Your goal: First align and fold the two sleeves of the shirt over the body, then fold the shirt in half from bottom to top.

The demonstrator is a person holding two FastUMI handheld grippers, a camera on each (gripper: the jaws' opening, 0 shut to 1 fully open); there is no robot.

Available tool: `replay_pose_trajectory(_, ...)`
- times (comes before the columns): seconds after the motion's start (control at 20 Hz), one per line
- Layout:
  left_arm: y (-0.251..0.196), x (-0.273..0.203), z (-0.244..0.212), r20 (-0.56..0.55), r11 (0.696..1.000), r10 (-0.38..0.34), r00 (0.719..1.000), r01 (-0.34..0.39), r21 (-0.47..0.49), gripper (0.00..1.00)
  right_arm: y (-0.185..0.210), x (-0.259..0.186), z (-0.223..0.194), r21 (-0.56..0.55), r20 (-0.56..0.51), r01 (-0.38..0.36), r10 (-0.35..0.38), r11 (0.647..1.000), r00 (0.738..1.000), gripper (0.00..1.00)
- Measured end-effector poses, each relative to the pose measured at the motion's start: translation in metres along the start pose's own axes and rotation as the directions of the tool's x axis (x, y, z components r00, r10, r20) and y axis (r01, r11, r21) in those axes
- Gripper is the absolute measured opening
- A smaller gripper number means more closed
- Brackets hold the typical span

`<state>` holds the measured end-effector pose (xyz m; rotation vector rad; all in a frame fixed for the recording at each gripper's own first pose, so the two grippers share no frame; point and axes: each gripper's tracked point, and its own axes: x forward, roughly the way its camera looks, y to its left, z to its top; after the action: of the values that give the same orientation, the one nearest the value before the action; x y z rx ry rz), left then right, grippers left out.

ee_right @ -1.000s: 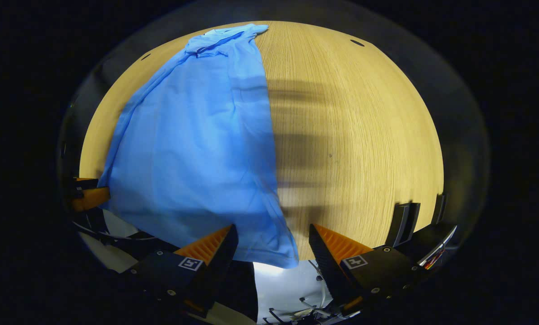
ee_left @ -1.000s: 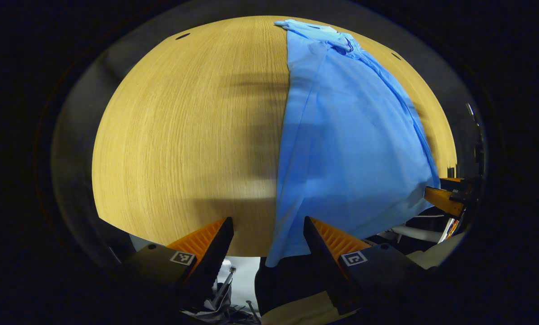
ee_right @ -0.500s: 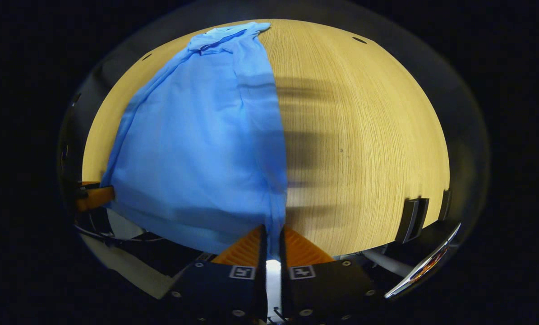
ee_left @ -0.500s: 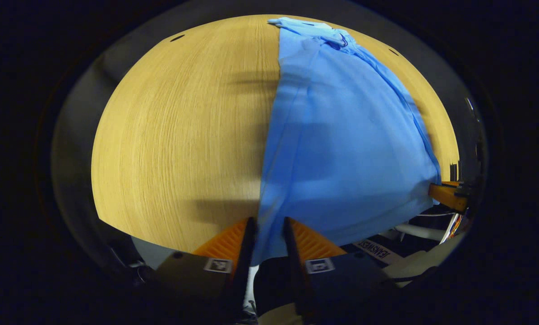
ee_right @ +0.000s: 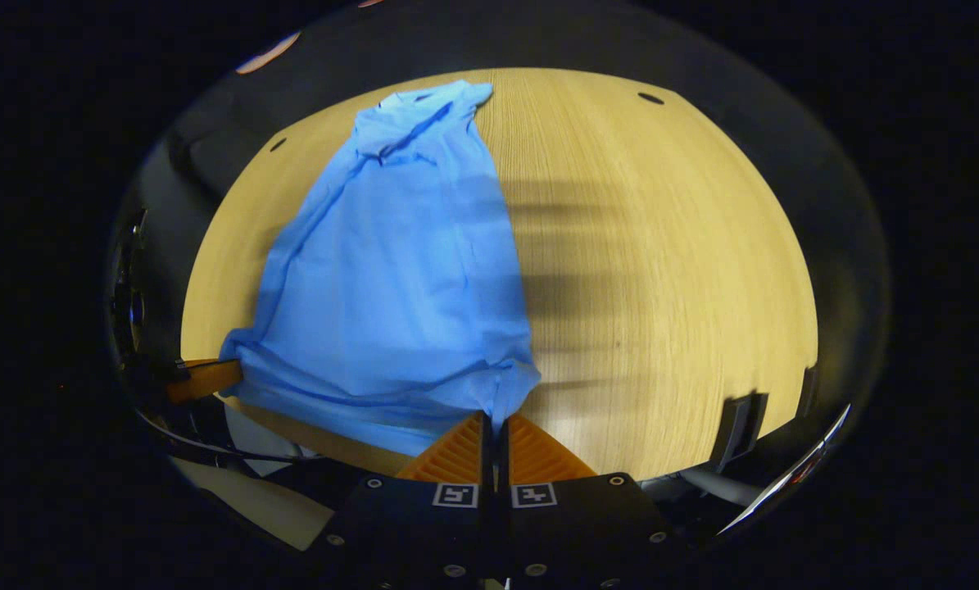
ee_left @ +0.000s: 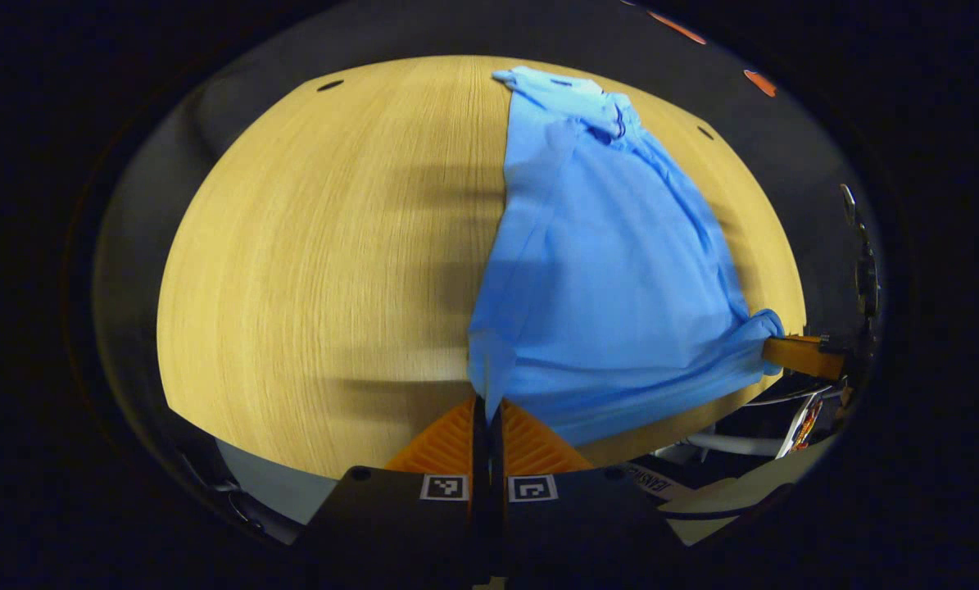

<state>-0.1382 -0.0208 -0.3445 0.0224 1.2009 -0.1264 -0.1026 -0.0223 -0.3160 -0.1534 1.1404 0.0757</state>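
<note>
Your left gripper (ee_left: 486,403) is clamped on the bottom-left hem corner of the blue shirt (ee_left: 612,270), & your right gripper (ee_right: 496,419) is pinching the bottom-right corner, both sets of fingers closed w/ cloth between them. Shirt lies lengthwise on the wooden table (ee_left: 309,246), collar at the far end, hem bunched & lifted at both held corners near the table's near edge.

Light wooden table (ee_left: 309,246), striped with soft shadows, against dark surroundings.
</note>
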Motion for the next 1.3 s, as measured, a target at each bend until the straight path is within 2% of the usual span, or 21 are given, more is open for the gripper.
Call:
replay_pose_trajectory(0.4,-0.014,-0.017,0.119,0.203,0.997,-0.050,0.978,0.036,0.072,0.04,-0.007,-0.032,0.110,-0.045,0.179,0.015,-0.007,0.999,0.984,0.01)
replay_pose_trajectory(0.6,-0.019,-0.018,0.168,0.252,0.995,-0.066,0.966,0.046,0.083,0.04,-0.014,-0.042,0.176,-0.063,0.271,0.046,-0.027,0.997,0.962,0.00)
replay_pose_trajectory(0.65,-0.019,-0.025,0.202,0.266,0.995,-0.070,0.961,0.049,0.085,0.03,-0.014,-0.043,0.193,-0.067,0.289,0.050,-0.029,0.996,0.957,0.00)
replay_pose_trajectory(0.8,-0.016,-0.028,0.253,0.319,0.995,-0.073,0.945,0.049,0.081,0.04,-0.015,-0.045,0.237,-0.083,0.337,0.070,-0.038,0.994,0.941,0.00)
replay_pose_trajectory(1.1,-0.003,0.001,0.338,0.361,0.998,-0.048,0.931,0.035,0.043,0.04,-0.015,-0.018,0.315,-0.065,0.372,0.087,-0.057,0.994,0.927,0.00)
replay_pose_trajectory(1.3,0.004,0.030,0.387,0.357,0.999,-0.025,0.934,0.011,0.042,0.04,-0.016,0.021,0.354,-0.058,0.375,0.115,-0.085,0.992,0.923,0.00)
